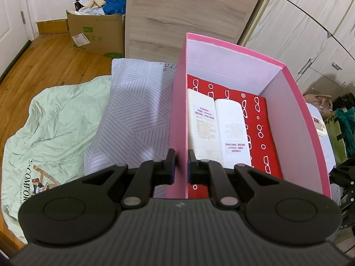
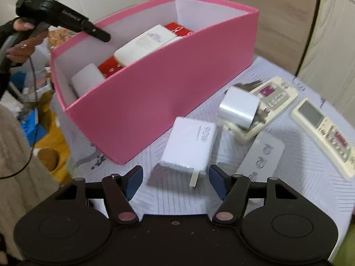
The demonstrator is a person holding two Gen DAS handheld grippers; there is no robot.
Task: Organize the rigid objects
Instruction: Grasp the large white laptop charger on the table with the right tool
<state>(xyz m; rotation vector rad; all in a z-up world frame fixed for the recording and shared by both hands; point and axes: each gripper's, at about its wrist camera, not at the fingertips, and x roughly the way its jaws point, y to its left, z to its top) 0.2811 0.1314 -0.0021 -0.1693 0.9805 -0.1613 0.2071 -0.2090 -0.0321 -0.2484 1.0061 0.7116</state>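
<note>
1. Your left claw (image 1: 180, 164) is clamped on the near wall of the stiff pink box (image 1: 295, 119), steadying it.
2. The glossy white charger (image 2: 188, 144) lies on the cloth just ahead of your right claw (image 2: 175, 182), which stands released; its long axis runs away from you, prongs nearest.

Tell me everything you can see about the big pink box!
The pink box is a long, open-topped rectangle, probably stiff cardboard, bright pink outside and pale inside. It stands upright on the striped cloth. Inside lie a red patterned case, two white remotes side by side on it, and a white charger. The left gripper pinches its side wall. No lid shows.
</note>
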